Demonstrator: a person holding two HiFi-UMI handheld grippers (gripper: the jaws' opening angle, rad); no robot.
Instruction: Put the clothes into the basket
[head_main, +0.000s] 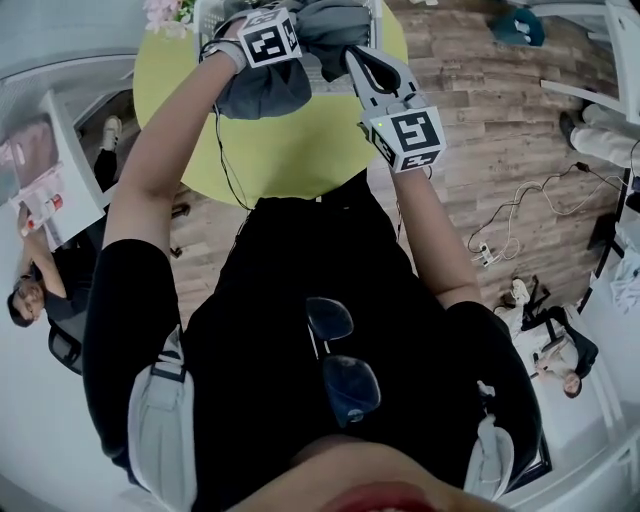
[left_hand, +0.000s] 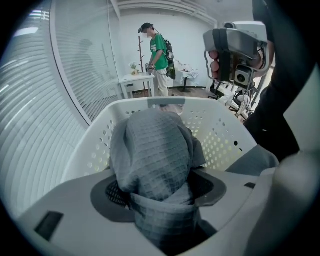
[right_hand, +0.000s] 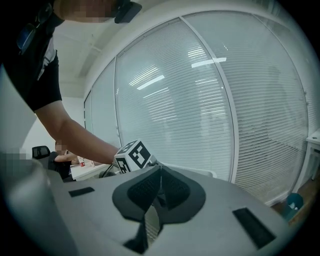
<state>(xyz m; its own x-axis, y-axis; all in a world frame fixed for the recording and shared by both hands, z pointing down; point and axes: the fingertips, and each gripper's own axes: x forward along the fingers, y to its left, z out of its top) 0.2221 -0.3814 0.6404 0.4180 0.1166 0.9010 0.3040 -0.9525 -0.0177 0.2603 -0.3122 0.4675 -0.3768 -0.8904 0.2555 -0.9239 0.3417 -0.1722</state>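
Head view: one grey cloth (head_main: 268, 92) bunched at left gripper (head_main: 262, 55); right gripper (head_main: 358, 58) just beside it.
Left gripper view: jaws clamp the cloth above one white basket (left_hand: 100, 145); rim beyond, interior open.
Right gripper view: jaws closed together, nothing between.

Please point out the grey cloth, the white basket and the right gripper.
grey cloth (left_hand: 152, 155): left gripper view, middle of the waffle bundle.
white basket (left_hand: 222, 142): left gripper view, perforated inner wall.
right gripper (right_hand: 159, 172): right gripper view, where its closed tips meet.
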